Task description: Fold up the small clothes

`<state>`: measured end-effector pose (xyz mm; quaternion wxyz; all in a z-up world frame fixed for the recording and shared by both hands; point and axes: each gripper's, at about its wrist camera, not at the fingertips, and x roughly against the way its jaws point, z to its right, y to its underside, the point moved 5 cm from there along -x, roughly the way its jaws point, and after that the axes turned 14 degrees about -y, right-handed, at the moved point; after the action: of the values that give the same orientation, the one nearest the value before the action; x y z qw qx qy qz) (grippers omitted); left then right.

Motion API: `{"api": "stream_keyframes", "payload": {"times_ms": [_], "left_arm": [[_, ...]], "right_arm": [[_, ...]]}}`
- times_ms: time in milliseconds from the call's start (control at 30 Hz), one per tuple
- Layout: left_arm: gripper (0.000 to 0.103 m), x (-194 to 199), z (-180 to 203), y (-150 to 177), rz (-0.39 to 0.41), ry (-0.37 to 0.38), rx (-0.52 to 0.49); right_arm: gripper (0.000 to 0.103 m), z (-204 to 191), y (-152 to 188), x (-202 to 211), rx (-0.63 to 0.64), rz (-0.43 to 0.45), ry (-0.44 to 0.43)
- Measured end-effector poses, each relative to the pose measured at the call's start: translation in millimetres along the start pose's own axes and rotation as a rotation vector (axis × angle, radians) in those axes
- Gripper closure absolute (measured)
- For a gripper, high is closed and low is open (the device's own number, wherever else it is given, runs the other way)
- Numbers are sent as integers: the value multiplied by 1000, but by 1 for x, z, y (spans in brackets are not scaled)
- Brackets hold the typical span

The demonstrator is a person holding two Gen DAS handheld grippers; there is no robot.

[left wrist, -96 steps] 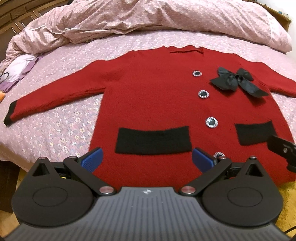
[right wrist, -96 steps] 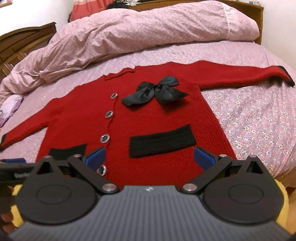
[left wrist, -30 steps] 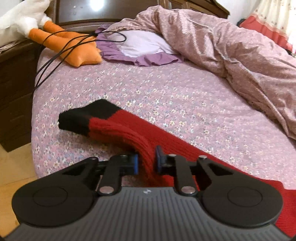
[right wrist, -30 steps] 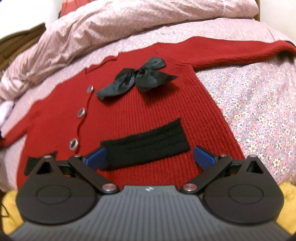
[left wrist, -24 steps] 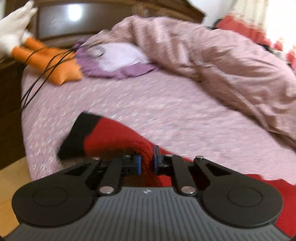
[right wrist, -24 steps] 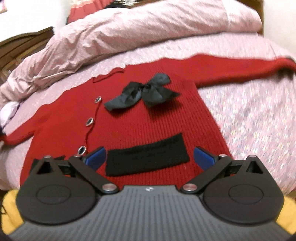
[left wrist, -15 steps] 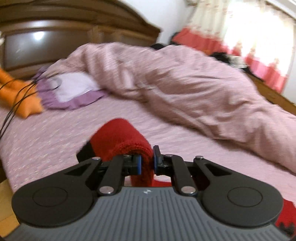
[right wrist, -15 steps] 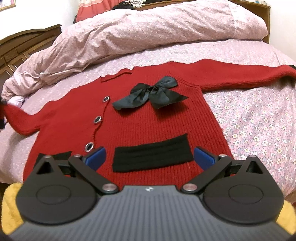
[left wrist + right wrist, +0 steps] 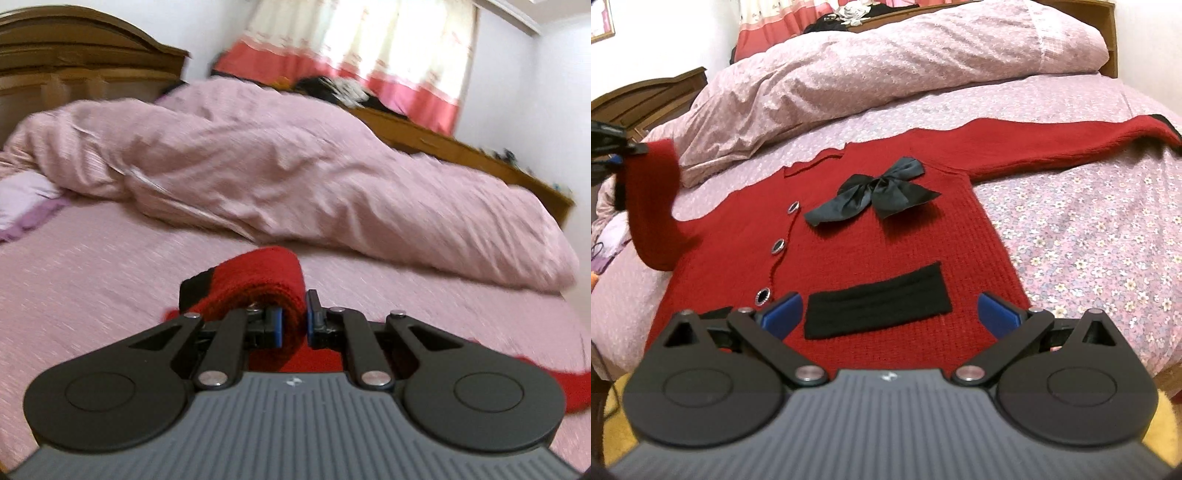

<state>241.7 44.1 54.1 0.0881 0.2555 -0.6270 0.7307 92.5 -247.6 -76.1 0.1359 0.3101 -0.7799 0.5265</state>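
A small red knitted cardigan [image 9: 886,251] lies face up on a bed covered by a pink flowered sheet [image 9: 1089,236], its hem nearest the viewer and its collar toward the far side. A black satin bow [image 9: 875,192] sits on its chest to the right of a row of round dark buttons [image 9: 779,245], and a black pocket band [image 9: 879,306] runs across the lower front. The right sleeve [image 9: 1052,142] stretches flat toward the right edge of the bed. The left sleeve [image 9: 652,199] is lifted off the sheet at the far left, rising from the shoulder and bending over at the top. The left gripper [image 9: 294,325] is clamped narrowly on that sleeve, the red knit pinched between its blue pads [image 9: 277,326], with the black cuff [image 9: 195,288] drooping beyond it to the left. The right gripper [image 9: 888,314] hovers over the cardigan's hem with its jaws spread wide and nothing between them. A rumpled pink duvet [image 9: 886,62] is heaped along the far side of the bed, before a wooden headboard [image 9: 85,70] and a window curtain [image 9: 362,51].
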Motion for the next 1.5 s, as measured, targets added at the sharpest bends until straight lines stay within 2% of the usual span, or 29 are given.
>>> {"api": "stream_keyframes", "payload": {"times_ms": [100,133,300,500,600,667,733,900,1100,1233,1500], "left_arm": [[89,-6,28,26,-48,15,-37],[89,-6,38,37,-73,33,-77],[89,-13,81,80,-104,59,-198],[87,-15,100,109,-101,34,-295],[78,-19,101,116,-146,48,-311],[59,-15,98,122,-185,76,-303],[48,-15,96,128,-224,107,-303],[38,-4,81,143,-265,139,-340],[37,6,38,145,-275,54,-335],[36,16,5,139,-292,77,-289],[36,15,-58,130,-265,-74,-242]], "right_arm": [[0,5,0,5,0,10,6],[0,8,0,6,-1,14,10],[0,20,3,7,-33,17,17],[0,26,5,3,-64,10,5],[0,27,5,1,-66,5,5],[0,26,5,-1,-69,1,4],[0,26,5,-2,-69,-3,3],[0,21,3,-5,-54,-12,5],[0,10,-1,-11,-20,-31,6],[0,-4,-5,-18,15,-59,5],[0,-46,-19,-38,98,-92,-43]]}}
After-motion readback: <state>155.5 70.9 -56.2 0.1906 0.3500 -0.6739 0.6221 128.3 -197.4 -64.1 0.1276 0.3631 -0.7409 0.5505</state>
